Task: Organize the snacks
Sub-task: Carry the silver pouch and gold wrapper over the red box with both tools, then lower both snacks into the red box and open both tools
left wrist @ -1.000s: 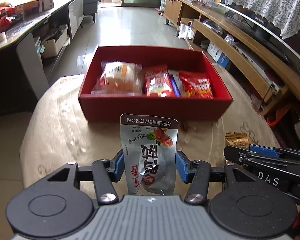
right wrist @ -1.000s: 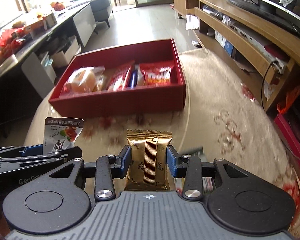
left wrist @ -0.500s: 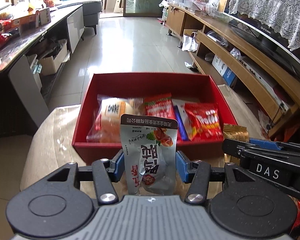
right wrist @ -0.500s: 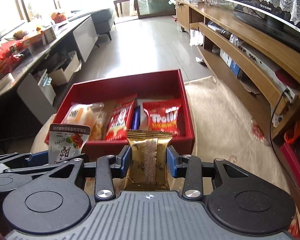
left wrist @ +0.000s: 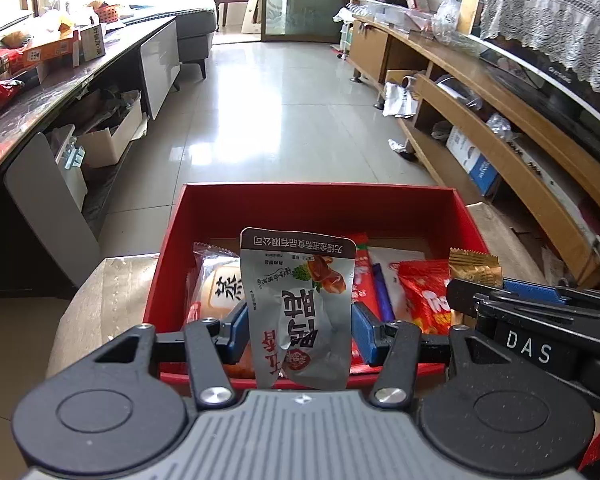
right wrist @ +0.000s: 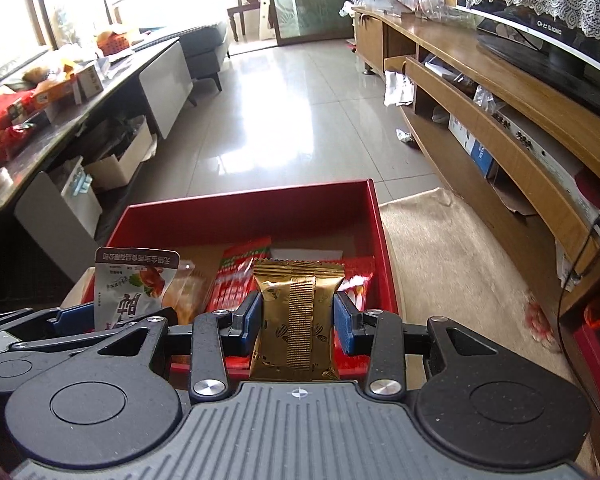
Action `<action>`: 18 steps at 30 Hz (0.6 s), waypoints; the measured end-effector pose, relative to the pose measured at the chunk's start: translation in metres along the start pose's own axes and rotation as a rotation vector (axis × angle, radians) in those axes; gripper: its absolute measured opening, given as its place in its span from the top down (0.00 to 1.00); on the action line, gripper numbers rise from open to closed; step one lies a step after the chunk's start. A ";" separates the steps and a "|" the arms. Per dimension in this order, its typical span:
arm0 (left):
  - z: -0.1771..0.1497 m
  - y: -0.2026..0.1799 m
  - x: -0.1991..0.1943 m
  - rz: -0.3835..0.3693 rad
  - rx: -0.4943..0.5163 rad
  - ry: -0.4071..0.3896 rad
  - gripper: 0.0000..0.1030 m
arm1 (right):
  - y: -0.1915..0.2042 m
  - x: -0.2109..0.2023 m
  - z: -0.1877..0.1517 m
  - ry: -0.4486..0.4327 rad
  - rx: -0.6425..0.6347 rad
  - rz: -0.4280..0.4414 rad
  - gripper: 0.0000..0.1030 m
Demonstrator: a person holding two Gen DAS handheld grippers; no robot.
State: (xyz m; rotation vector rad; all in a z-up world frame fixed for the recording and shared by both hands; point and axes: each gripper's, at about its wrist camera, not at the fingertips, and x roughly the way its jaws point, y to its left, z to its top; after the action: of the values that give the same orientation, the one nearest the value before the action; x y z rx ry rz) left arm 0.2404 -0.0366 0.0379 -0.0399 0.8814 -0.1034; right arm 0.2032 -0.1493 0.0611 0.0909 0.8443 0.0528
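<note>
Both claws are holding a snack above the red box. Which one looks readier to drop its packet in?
Right, marginally: its gold packet hangs over a gap by the red box's right wall. The left claw's silver pouch hangs over packets.

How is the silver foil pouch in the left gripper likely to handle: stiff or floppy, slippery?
The silver pouch stands upright above the left gripper unsupported, so probably fairly stiff and light. Its creased lower half suggests it dents easily. The glossy foil may be slippery once released over the red box.
</note>
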 end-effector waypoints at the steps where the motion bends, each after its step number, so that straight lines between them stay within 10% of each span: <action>1: 0.001 0.000 0.005 0.006 0.000 0.004 0.54 | 0.000 0.004 0.001 0.000 -0.001 0.002 0.55; 18: 0.004 -0.008 0.031 0.044 0.045 -0.009 0.54 | -0.007 0.044 -0.001 0.030 0.003 -0.013 0.55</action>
State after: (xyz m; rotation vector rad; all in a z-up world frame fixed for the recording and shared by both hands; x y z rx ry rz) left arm 0.2627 -0.0480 0.0168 0.0215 0.8698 -0.0820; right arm 0.2317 -0.1526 0.0273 0.0874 0.8746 0.0407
